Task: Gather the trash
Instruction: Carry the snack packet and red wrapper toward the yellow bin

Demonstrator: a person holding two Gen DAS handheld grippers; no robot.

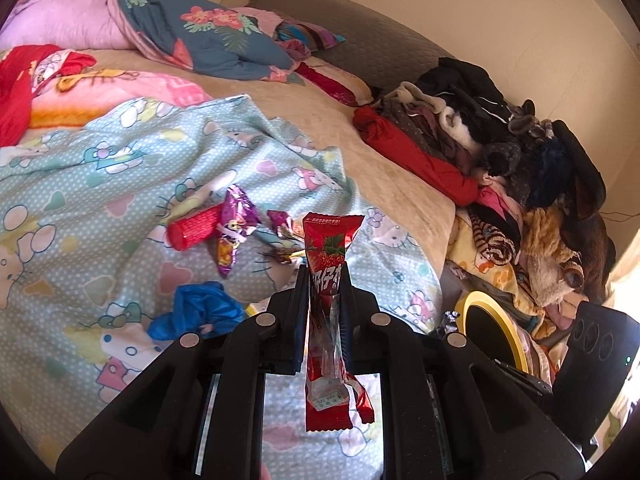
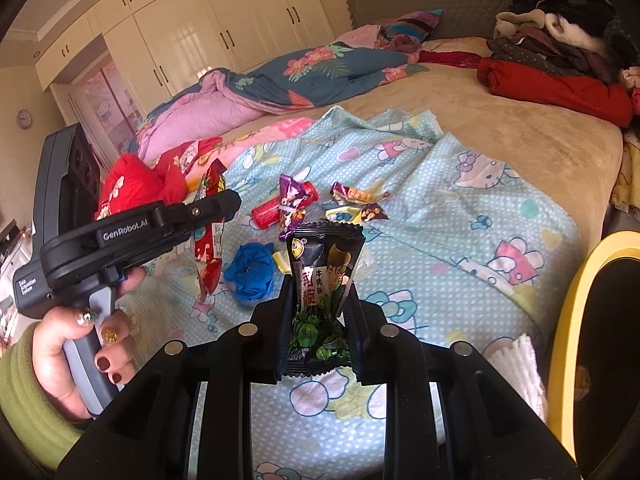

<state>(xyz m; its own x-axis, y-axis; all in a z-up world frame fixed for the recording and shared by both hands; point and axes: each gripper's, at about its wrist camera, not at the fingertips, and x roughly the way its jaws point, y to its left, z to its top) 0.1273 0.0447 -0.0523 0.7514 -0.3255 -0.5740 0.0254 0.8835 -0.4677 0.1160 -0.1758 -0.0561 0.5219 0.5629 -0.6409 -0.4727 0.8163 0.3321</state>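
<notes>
My left gripper is shut on a red strawberry wrapper, which stands up between the pads and hangs below them. The right wrist view shows that gripper at the left, held in a hand, with the red wrapper dangling from it. My right gripper is shut on a black and green snack packet. On the cartoon-cat sheet lie a red tube, a purple wrapper, a crumpled blue bag and small wrappers. A yellow-rimmed bin stands at the right.
A pile of clothes covers the bed's right side and spills over its edge. Quilts lie bunched at the head. The bin sits beside the bed, with white tissue by its rim. Cream wardrobes line the far wall.
</notes>
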